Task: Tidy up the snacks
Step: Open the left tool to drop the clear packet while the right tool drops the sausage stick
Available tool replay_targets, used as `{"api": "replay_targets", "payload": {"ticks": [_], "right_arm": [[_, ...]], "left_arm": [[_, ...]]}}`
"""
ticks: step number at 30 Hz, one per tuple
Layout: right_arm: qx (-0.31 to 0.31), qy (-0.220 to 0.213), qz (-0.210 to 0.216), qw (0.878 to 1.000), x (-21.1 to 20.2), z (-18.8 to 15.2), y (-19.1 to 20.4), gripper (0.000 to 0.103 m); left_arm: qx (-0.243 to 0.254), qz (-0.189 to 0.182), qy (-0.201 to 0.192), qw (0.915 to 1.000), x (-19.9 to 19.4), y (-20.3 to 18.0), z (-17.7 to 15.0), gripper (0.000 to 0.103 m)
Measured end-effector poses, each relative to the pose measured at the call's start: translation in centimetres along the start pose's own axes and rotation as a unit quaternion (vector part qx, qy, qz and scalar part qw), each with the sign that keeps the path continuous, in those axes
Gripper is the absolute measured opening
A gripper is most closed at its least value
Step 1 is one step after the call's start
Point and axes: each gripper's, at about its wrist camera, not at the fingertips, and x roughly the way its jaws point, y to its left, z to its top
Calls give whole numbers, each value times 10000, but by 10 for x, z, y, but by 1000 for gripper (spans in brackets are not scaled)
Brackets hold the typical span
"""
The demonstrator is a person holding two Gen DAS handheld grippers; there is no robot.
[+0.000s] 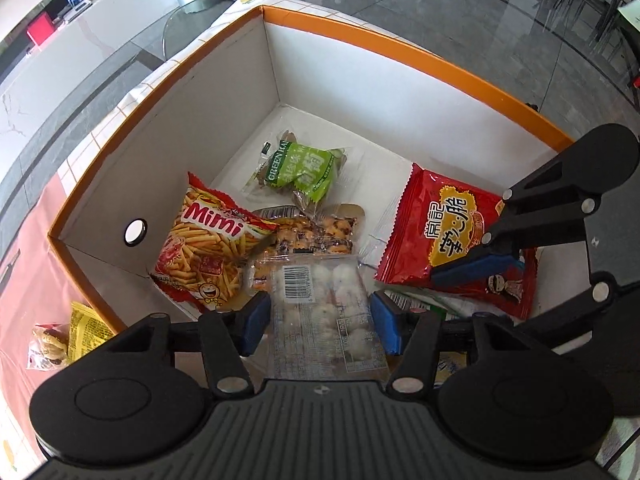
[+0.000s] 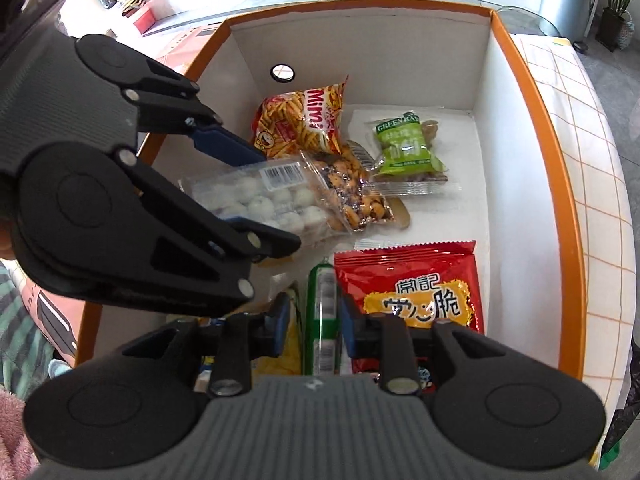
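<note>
Between our left gripper's [image 1: 320,322] spread blue pads hangs a clear barcoded packet of white balls [image 1: 326,304], untouched as far as we see. Our right gripper's [image 2: 314,322] jaws flank a green-edged packet [image 2: 322,312]; contact unclear. Inside the orange-rimmed white cardboard box [image 1: 400,46]: "Mimi" fries bag [image 1: 208,248], "GREEN KAI" green pouch [image 1: 304,170], red Chinese-lettered bag [image 1: 448,232]. Grey glossy floor [image 1: 460,4] beyond.

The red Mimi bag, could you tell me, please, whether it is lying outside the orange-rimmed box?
No, the red Mimi bag leans against a white inner wall inside the orange-rimmed box.
</note>
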Motion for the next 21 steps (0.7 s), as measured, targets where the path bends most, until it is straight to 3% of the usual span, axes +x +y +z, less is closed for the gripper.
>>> {"api": "replay_targets", "payload": {"ticks": [12, 16, 21], "right_arm": [[144, 11, -112, 9998, -7, -3, 2, 33], [372, -185, -205, 9989, -19, -11, 7, 37], [941, -861, -366, 9912, -47, -25, 20, 39]], "left_arm": [[-58, -23, -154, 9999, -16, -2, -4, 76], [-286, -49, -588, 9978, -36, 1, -15, 76], [-795, 225, -1358, 9873, -78, 11, -39, 76]]}}
